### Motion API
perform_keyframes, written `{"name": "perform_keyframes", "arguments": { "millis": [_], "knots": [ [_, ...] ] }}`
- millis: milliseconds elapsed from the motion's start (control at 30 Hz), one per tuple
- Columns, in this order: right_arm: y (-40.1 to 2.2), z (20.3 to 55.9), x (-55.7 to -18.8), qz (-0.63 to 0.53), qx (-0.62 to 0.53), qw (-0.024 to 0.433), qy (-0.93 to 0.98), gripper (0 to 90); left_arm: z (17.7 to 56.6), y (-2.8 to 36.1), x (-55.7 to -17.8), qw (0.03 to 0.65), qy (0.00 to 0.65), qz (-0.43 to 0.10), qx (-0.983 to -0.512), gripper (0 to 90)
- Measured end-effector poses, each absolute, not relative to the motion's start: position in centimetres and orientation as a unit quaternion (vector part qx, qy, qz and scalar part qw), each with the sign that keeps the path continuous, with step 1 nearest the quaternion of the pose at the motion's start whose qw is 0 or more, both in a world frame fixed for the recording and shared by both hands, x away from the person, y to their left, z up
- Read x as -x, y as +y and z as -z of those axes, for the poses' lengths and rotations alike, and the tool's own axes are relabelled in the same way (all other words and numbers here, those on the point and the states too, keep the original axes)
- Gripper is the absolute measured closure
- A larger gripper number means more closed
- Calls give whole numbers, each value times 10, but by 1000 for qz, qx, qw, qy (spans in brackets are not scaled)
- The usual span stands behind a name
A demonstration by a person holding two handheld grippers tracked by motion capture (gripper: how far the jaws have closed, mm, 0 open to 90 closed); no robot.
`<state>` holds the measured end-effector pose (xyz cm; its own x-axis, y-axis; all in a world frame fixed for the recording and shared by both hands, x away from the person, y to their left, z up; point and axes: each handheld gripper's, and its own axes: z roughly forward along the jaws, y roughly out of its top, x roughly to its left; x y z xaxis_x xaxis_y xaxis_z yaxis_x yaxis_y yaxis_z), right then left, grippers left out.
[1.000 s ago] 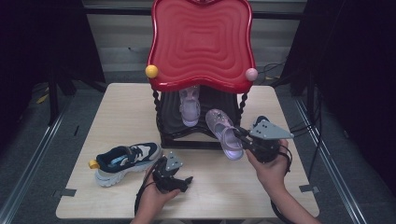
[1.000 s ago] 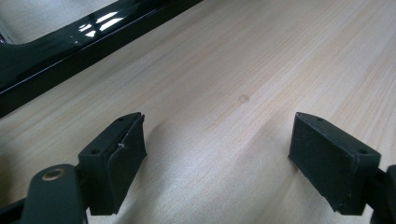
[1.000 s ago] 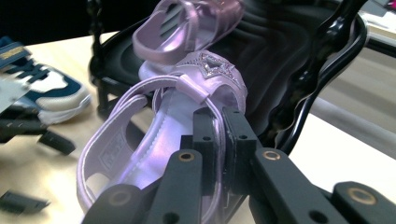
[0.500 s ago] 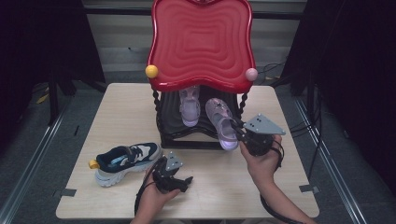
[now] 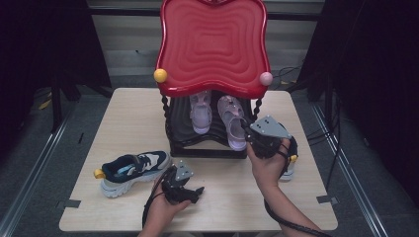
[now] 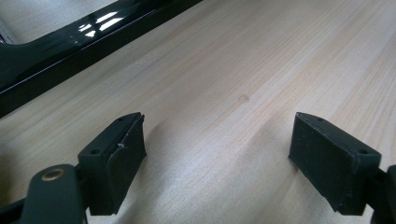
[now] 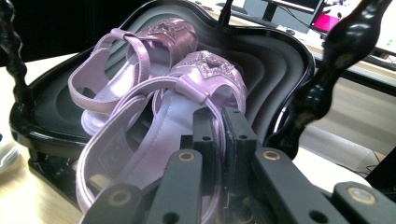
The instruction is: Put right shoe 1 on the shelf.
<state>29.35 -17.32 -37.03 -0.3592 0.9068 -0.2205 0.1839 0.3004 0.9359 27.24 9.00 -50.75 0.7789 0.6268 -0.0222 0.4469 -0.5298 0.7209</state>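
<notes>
With its jaws pinching the heel strap, the right gripper [image 5: 247,134] should slide the lilac sandal [image 5: 233,121] fully onto the black lower shelf [image 5: 180,129] beside its mate [image 5: 200,111] before releasing, while the left gripper [image 5: 190,191] rests spread and empty.

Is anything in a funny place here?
One sneaker lies alone on the table, off the black shelf. The right tongs pinch a purple sandal's strap, and its heel pokes past the shelf's edge.
</notes>
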Motion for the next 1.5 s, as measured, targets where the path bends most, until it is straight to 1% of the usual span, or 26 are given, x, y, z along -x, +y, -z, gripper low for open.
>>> {"name": "perform_keyframes", "arguments": {
  "millis": [100, 400, 700, 1300, 1500],
  "knots": [
    [-171, 372, -297, -441, -397, 410, 693, 844, 507, 90, -272, 373, 310, -121, -866, 175],
    [-162, 373, -307, -431, -403, 435, 680, 845, 508, 90, -273, 373, 308, -122, -866, 173],
    [-158, 375, -316, -428, -413, 443, 671, 845, 508, 89, -272, 377, 310, -120, -864, 168],
    [-139, 379, -337, -406, -427, 477, 652, 844, 508, 89, -272, 377, 311, -124, -864, 165],
    [-134, 381, -345, -411, -441, 471, 644, 844, 508, 88, -272, 379, 311, -123, -863, 164]
  ]
}}
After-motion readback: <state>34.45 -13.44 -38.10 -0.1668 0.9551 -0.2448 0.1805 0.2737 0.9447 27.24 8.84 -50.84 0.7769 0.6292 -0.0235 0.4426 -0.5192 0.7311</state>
